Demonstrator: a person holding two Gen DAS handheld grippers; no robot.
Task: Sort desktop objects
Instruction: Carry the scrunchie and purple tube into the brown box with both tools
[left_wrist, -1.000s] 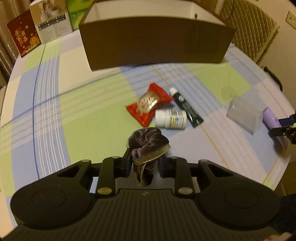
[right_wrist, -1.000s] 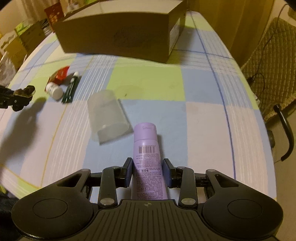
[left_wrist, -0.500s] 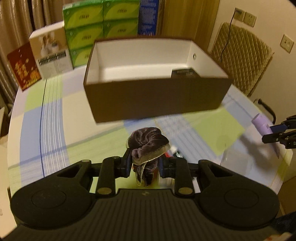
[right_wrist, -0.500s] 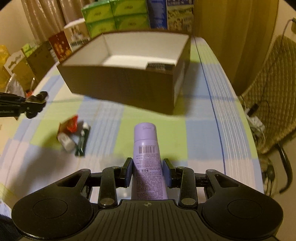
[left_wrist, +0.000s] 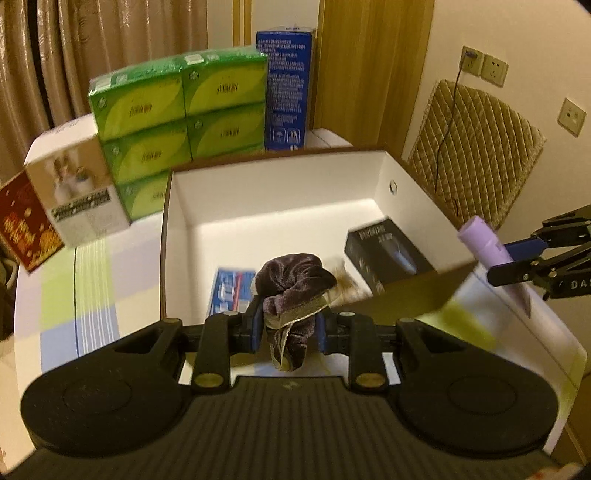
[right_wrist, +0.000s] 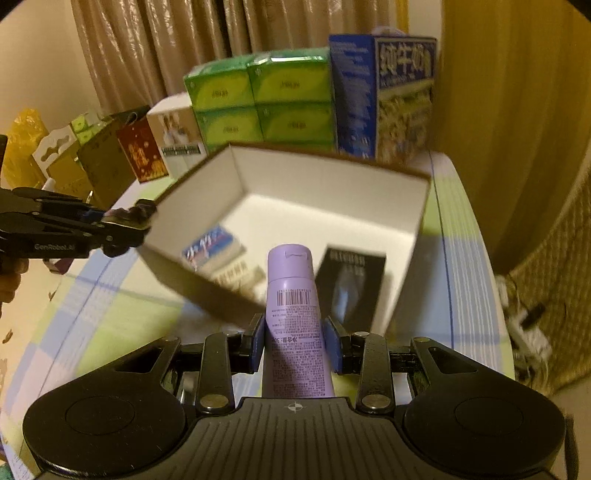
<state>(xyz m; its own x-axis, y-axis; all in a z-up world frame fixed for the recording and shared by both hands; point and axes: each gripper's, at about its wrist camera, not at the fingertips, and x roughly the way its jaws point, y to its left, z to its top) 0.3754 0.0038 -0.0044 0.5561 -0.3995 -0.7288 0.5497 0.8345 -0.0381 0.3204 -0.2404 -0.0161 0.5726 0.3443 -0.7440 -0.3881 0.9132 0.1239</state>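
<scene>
My left gripper (left_wrist: 289, 328) is shut on a dark purple velvet scrunchie (left_wrist: 295, 282), which hangs in front of the near wall of the brown cardboard box (left_wrist: 417, 291). My right gripper (right_wrist: 295, 341) is shut on a lilac tube (right_wrist: 293, 317) with a barcode, held just before the box's near wall (right_wrist: 207, 291). Inside the white-lined box lie a black carton (left_wrist: 388, 254) and a blue-and-white packet (left_wrist: 231, 290). In the left wrist view the lilac tube (left_wrist: 484, 240) shows at the right; in the right wrist view the left gripper (right_wrist: 122, 221) shows at the left.
Behind the box stand stacked green tissue packs (left_wrist: 177, 110), a tall blue carton (left_wrist: 286, 88), a white photo box (left_wrist: 74, 184) and a red card (left_wrist: 26, 225). The checked tablecloth (right_wrist: 107, 314) covers the table. A quilted chair (left_wrist: 476, 147) stands at the right, curtains behind.
Both grippers have risen and moved toward the box with their objects still held. The box's inside has come into view; the loose items on the cloth have dropped out of sight.
</scene>
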